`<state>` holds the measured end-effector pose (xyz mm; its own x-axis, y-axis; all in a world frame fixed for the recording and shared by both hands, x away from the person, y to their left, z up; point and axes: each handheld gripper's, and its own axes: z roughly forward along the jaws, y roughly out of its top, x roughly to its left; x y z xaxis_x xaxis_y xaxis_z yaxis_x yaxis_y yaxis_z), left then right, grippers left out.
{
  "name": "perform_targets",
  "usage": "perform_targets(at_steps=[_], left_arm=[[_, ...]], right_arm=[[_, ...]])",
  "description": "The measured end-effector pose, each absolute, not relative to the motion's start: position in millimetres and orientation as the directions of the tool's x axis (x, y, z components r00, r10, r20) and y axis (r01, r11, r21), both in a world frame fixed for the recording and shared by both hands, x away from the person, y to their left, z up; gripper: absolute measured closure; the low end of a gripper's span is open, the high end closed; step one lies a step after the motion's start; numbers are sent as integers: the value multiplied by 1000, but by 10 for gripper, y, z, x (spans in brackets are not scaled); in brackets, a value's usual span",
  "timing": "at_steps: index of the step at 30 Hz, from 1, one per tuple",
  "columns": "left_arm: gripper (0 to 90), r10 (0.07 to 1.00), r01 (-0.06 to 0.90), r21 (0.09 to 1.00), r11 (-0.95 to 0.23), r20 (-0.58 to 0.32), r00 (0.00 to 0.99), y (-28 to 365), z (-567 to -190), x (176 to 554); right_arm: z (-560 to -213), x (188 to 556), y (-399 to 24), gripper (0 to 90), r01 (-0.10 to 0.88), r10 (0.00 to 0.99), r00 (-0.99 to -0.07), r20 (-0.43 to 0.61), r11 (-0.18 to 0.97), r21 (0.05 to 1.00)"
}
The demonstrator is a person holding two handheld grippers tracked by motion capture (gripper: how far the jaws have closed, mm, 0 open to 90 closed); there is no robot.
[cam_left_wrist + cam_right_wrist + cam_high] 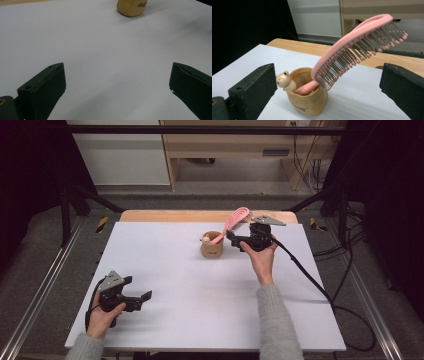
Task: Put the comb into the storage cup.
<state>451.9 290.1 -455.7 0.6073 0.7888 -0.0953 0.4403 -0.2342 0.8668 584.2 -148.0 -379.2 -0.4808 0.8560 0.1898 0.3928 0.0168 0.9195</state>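
Setting: white tabletop (200, 290) on a wooden bench, with a pale cabinet and trailing cables on the floor beyond it.
Brush location: the pink hairbrush (359, 45) stands handle-down in the tan cup (308, 100), toward the far right of the tabletop.
Why it stays up: the handle end sits inside the cup and the brush leans on the rim, so the cup carries it and you need not.
Long axis: it runs from the handle in the cup up to the head, slanting up and away to the right in the high view, far from upright.
Facing: the bristles point down toward your right tongs (239, 239) in the right gripper view, and the smooth back faces up.
Cup detail: a small bear figure (284, 80) sits on the cup's rim, on the side away from the lean.
Right tongs: yours are spread wide just beside the brush, with nothing pressed between the jaws.
Left tongs (142, 297): held near the front left edge, well apart from the cup, jaws wide and empty over bare tabletop.
Judgement: the placing looks done; the lean makes a tip toward the head side the likeliest risk.
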Motion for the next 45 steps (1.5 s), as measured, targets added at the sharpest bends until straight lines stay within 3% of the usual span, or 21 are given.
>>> perform_targets(at_steps=[17,45], left_arm=[[7,789,440,866,-238,-92,608,2900,-4562,4520],[7,784,435,865,-250,-83,616,2888,-4569,4518]], right_arm=[[-3672,5463,-1548,2,310,775,-623,104,123,943],[-4016,4954,-2018,2,327,726,-678,116,157,932]])
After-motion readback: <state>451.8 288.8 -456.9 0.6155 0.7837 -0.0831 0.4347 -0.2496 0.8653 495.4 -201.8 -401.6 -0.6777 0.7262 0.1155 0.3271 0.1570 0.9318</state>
